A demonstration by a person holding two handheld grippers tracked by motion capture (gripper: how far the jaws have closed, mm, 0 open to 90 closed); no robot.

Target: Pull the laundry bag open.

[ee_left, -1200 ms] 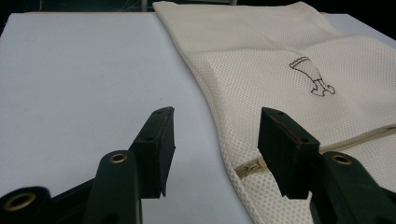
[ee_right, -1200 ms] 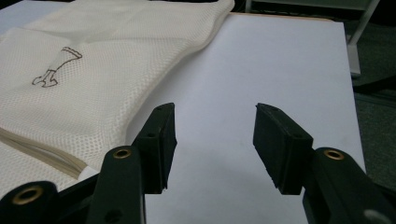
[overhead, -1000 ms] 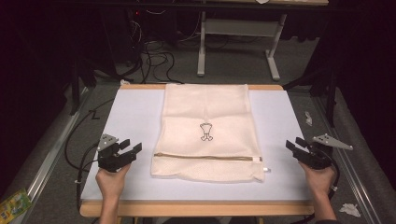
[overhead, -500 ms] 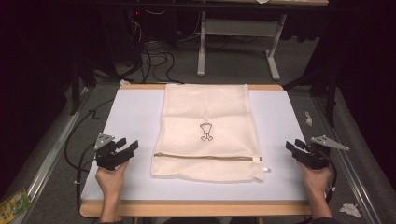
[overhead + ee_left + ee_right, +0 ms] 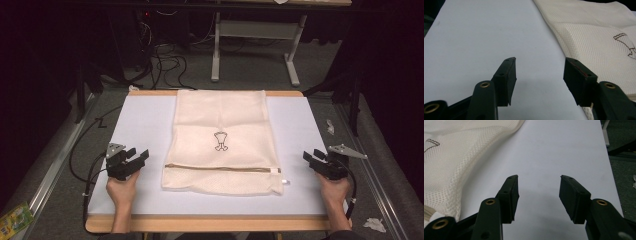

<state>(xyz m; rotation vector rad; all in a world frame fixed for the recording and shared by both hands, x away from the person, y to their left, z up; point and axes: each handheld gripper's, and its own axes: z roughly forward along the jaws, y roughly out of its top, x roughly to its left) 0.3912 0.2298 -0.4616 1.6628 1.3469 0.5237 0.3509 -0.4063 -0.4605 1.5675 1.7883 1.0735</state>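
Observation:
A cream mesh laundry bag (image 5: 222, 125) lies flat in the middle of the white table top (image 5: 145, 120), with a small black drawing on it and a zip (image 5: 220, 168) across its near end. My left gripper (image 5: 137, 154) sits low over the table to the left of the bag, open and empty. In the left gripper view my left gripper (image 5: 539, 67) has the bag's edge (image 5: 599, 37) just to its right. My right gripper (image 5: 311, 155) is right of the bag, open, its jaws just opened a little further, nothing between them. The right gripper view has my right gripper (image 5: 539, 185) over bare table, the bag (image 5: 456, 150) at left.
Beyond the table stands a metal desk frame (image 5: 252, 35) with cables (image 5: 165, 55) on the floor. A green packet (image 5: 15, 217) lies on the floor at the lower left, crumpled scraps (image 5: 372, 224) at the lower right. Wide white strips flank the bag.
My left gripper has sunk slightly toward the table. The right hand has stayed about where it was. The bag has not moved.

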